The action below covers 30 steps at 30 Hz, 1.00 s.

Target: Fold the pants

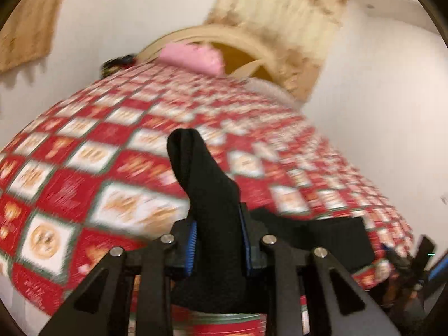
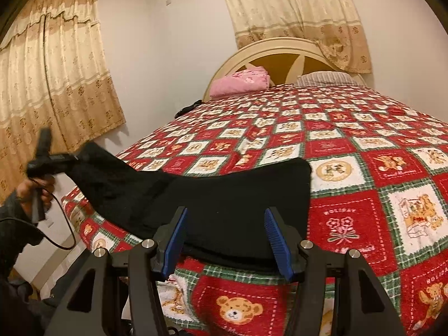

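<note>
The black pants (image 2: 224,196) lie folded on the red checked bedspread (image 2: 364,168) near the bed's front edge. My left gripper (image 1: 219,240) is shut on one end of the pants (image 1: 207,184) and holds it lifted above the bed. From the right wrist view that lifted end (image 2: 92,162) rises at the far left beside the left gripper (image 2: 47,156). My right gripper (image 2: 226,238) is open, its blue pads on either side of the pants' near edge, holding nothing.
A pink folded cloth (image 2: 240,82) and a striped pillow (image 2: 324,78) lie by the cream headboard (image 2: 280,47). Beige curtains (image 2: 50,84) hang on the white walls. A cable (image 2: 64,224) trails from the left gripper.
</note>
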{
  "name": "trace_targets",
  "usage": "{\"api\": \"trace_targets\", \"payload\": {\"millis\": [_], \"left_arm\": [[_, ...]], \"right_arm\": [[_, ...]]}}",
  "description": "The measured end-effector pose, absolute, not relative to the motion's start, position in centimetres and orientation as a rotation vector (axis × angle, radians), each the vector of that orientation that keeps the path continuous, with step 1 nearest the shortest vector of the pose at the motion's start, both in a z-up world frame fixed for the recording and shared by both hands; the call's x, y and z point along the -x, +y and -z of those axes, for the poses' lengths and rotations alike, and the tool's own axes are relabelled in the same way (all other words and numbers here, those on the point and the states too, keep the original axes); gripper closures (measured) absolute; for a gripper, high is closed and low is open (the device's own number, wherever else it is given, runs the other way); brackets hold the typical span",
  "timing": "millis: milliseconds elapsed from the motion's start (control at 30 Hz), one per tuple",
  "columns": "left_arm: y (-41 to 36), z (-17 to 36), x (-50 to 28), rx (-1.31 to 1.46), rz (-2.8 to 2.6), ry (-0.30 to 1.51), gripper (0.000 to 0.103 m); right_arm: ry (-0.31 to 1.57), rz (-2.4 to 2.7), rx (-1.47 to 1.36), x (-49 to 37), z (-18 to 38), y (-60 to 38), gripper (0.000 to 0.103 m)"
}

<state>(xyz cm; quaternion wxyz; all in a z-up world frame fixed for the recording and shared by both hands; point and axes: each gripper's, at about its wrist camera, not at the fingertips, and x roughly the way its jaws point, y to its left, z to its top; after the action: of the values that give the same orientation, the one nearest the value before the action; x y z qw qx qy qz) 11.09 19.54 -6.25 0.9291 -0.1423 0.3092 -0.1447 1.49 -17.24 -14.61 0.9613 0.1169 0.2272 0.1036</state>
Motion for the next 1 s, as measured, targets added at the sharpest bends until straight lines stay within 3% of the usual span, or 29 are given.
{"api": "trace_targets", "payload": {"millis": [333,567,800,900,1000], "left_arm": [[5.9,2.5,-13.0,0.243,0.58,0.639,0.076],[-4.2,7.5,-14.3,0.042,0.657,0.748,0.076],[-9.7,12.3,-14.9,-0.047,0.673,0.802,0.075],[-10.4,12.4,-14.3,-0.059,0.691,0.79,0.071],[-9.7,11.2,-13.1,-0.027,0.724,0.745,0.054]], "right_arm": [[0.409,-0.091,-0.334,-0.9,14.2,-20.8,0.045],[0.424,-0.022,-0.426,-1.0,15.0,-23.6,0.045],[0.428,-0.011,-0.442,-1.0,15.2,-24.4,0.045],[0.424,-0.023,-0.462,-1.1,15.3,-24.7,0.045],[0.414,-0.045,-0.475,-1.0,15.2,-24.8,0.045]]}}
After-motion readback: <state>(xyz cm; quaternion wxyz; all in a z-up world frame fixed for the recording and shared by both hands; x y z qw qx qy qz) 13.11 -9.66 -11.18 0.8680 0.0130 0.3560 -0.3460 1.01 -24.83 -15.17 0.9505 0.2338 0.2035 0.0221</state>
